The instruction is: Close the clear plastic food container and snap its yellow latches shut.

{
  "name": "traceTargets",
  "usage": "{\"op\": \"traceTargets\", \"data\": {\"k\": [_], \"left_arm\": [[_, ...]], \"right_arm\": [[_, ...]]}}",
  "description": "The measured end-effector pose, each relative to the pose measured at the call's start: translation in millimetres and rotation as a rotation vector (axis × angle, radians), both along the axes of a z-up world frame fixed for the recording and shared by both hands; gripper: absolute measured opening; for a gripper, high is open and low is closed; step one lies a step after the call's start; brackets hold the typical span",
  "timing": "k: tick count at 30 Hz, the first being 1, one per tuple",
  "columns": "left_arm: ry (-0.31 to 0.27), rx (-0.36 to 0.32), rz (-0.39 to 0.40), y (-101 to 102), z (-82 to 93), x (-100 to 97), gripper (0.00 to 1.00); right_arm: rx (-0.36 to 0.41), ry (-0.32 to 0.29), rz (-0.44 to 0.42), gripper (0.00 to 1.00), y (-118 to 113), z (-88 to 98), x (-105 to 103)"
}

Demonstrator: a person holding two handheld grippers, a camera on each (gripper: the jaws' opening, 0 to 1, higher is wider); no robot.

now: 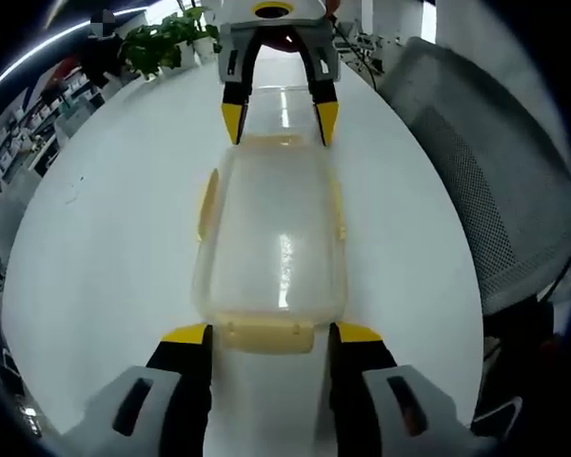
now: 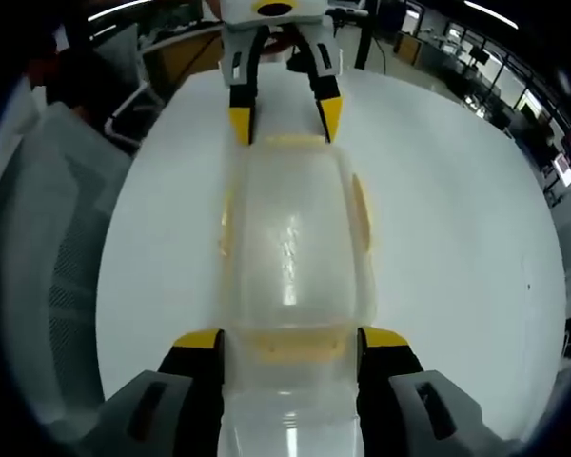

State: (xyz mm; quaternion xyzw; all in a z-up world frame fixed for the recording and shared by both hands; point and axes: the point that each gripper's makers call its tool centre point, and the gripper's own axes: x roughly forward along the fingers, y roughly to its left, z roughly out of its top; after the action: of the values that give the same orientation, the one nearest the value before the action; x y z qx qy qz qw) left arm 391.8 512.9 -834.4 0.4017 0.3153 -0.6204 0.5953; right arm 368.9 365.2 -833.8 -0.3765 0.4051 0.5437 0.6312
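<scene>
The container (image 1: 271,233) sits in the middle of the white tabletop (image 1: 105,248), lid on, and the two tongs face each other across it, one at each short end. The left tongs (image 1: 270,335) are spread wide either side of the near end latch (image 1: 265,335), not pinching anything. Across the box, the right tongs (image 2: 290,340) are spread the same way around their own end latch (image 2: 290,345). Both side latches (image 1: 207,202) look flared outward, so I'd say nothing is snapped yet. Here's the risk: that box is light and the tabletop looks slick, so an uneven push from one end could skate it toward the other tongs. A tip landing on the lid instead of a latch might pop a corner up. A mesh chair (image 1: 485,181) stands just beside the tabletop.
</scene>
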Motion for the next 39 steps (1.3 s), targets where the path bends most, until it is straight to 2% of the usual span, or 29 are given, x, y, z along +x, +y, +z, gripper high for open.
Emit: {"op": "traceTargets", "data": {"k": [1,3,4,6,9,12,19,22,29,32,39], "left_arm": [[-0.004,0.002,0.006,0.1,-0.4,1.0,0.46],[-0.048,-0.01,0.007,-2.0,2.2,8.1,0.46],[-0.048,-0.006,0.014,-1.2,2.2,9.0,0.44],[-0.015,0.0,0.03,0.1,0.4,7.1,0.4],[-0.015,-0.001,0.023,-0.9,0.8,6.3,0.4],[-0.011,-0.003,0.028,-0.9,0.7,6.7,0.41],[0.004,0.01,0.016,-1.4,0.3,6.4,0.41],[0.008,0.011,0.009,-1.6,-0.3,7.2,0.41],[0.042,0.02,0.017,-1.5,-1.6,6.3,0.39],[0.065,0.029,0.013,-1.8,-2.3,4.8,0.39],[0.061,0.046,-0.034,-4.0,-2.7,3.5,0.4]], "right_arm": [[-0.005,-0.006,0.009,0.54,-1.0,-0.4,1.7],[-0.012,0.0,-0.003,0.54,-3.2,0.1,4.6],[-0.018,0.006,0.002,0.53,-4.1,1.3,3.8],[-0.028,-0.008,0.038,0.51,-5.2,3.0,4.2],[0.005,-0.011,-0.005,0.51,-5.2,9.5,12.7],[-0.062,-0.01,0.027,0.52,-13.4,1.1,10.4],[-0.076,0.002,0.038,0.54,-10.3,-7.5,5.3],[-0.09,0.037,0.037,0.5,-13.1,-12.7,-0.2],[-0.078,0.039,0.022,0.47,-12.9,-10.3,0.7],[-0.073,0.042,0.011,0.4,-15.1,-9.6,2.6],[-0.078,0.039,0.024,0.4,-13.7,-10.3,1.6]]}}
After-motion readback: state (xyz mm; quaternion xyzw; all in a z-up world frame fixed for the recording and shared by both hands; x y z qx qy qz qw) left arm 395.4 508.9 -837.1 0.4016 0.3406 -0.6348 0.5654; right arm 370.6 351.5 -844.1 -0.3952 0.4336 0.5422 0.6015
